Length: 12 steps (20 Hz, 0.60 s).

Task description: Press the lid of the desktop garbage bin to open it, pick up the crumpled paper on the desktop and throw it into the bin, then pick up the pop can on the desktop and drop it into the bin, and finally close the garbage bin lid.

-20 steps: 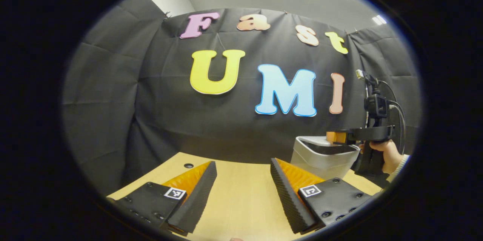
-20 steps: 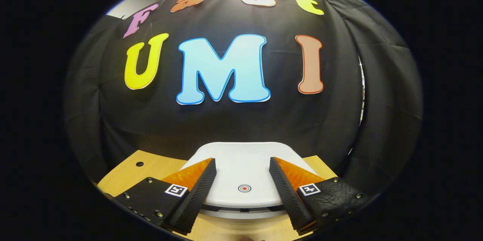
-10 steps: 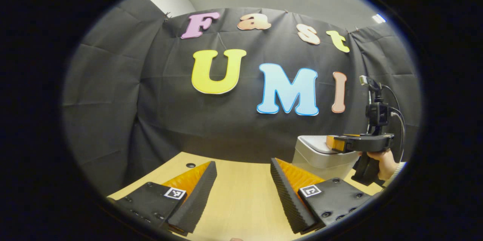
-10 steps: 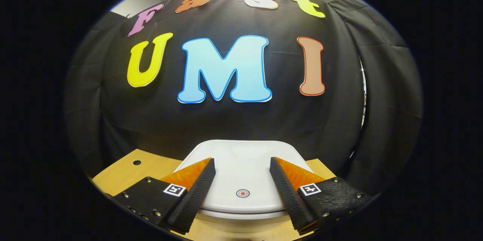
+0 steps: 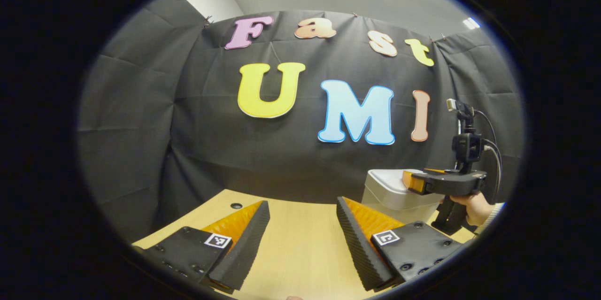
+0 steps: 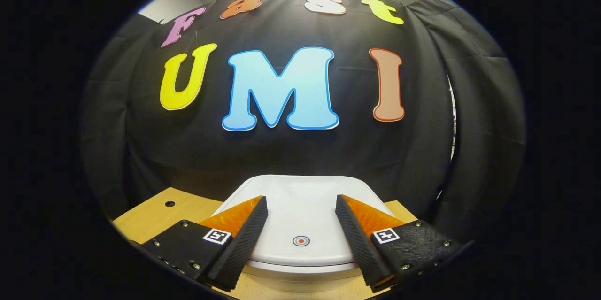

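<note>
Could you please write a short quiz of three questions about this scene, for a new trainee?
1. True or false: the bin lid is down.
2. Which gripper is above the bin? A. left gripper B. right gripper
3. Fill in: the red ring mark on the lid lies ____ the right gripper's open fingers.

Key: 1 true; 2 B; 3 between.

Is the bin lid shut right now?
Shut: the lid lies flat on the bin, no gap showing.
</note>
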Each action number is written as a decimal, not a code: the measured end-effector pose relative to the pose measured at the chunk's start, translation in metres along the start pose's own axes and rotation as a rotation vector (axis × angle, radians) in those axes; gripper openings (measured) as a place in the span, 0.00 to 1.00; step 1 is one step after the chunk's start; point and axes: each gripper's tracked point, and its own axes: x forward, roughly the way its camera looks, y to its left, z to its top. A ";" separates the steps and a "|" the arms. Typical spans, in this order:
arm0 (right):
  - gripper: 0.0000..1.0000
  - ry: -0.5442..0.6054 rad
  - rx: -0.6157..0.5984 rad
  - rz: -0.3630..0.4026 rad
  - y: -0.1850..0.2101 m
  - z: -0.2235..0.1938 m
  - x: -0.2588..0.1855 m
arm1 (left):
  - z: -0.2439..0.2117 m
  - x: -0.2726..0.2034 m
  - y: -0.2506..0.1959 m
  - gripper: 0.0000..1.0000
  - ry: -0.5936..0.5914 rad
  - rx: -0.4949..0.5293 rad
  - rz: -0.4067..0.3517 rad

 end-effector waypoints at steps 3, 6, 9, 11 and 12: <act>0.95 -0.014 -0.019 0.004 0.000 -0.002 -0.001 | -0.001 0.002 0.002 0.96 -0.001 -0.005 0.006; 0.95 -0.031 -0.017 0.007 0.000 -0.005 0.000 | -0.002 0.005 0.006 0.96 0.001 0.003 0.016; 0.96 -0.058 -0.007 0.008 -0.001 -0.007 0.000 | 0.000 0.009 0.011 0.96 -0.001 0.000 0.026; 0.96 -0.082 0.020 0.011 0.000 -0.006 0.002 | 0.003 0.010 0.012 0.96 -0.008 -0.001 0.031; 0.96 -0.081 0.016 0.011 -0.001 -0.009 0.001 | 0.003 0.010 0.012 0.96 -0.010 -0.002 0.034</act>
